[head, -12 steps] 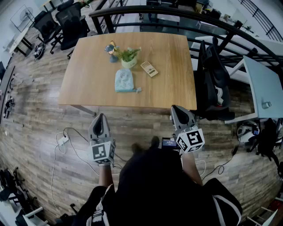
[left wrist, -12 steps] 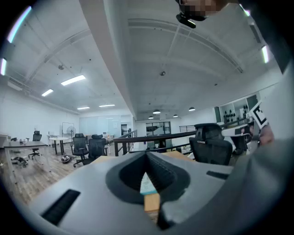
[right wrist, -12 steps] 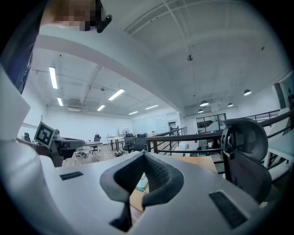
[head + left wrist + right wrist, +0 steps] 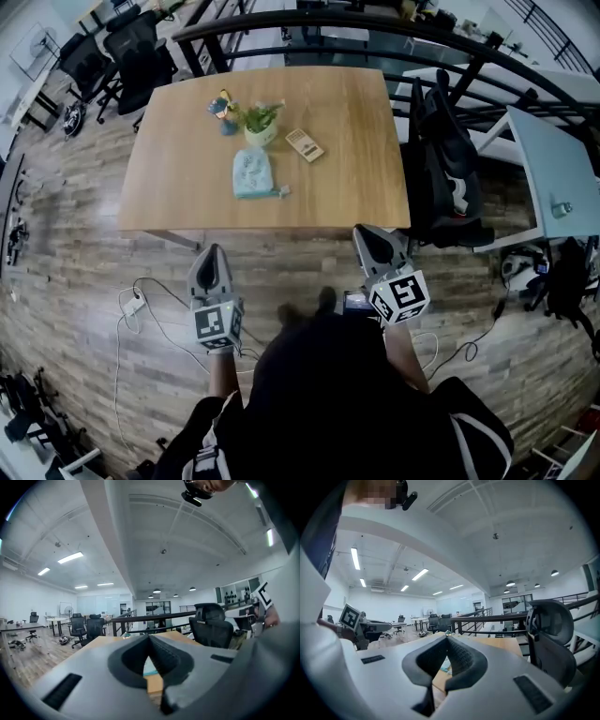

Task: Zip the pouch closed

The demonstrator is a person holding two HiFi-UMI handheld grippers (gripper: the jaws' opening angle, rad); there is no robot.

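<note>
A light blue pouch (image 4: 248, 175) lies flat on the wooden table (image 4: 347, 187), a little left of the middle, with a small zip pull at its near right corner. Both grippers hang short of the table's near edge, over the floor. My left gripper (image 4: 210, 249) is shut and holds nothing. My right gripper (image 4: 366, 232) is shut and empty too. In the left gripper view a strip of the pouch (image 4: 150, 666) shows below the closed jaw tips. The right gripper view also catches the pouch (image 4: 446, 666) far ahead on the table (image 4: 501, 644).
A small potted plant (image 4: 258, 125), a blue figurine (image 4: 222, 111) and a tan card (image 4: 304, 144) stand behind the pouch. A black chair hung with dark gear (image 4: 450, 159) is at the table's right, a white desk (image 4: 558, 178) beyond it. Cables (image 4: 141, 298) lie on the floor.
The table and its objects sit slightly further left in the head view. My right gripper has edged up and left towards the table. The left one has hardly moved.
</note>
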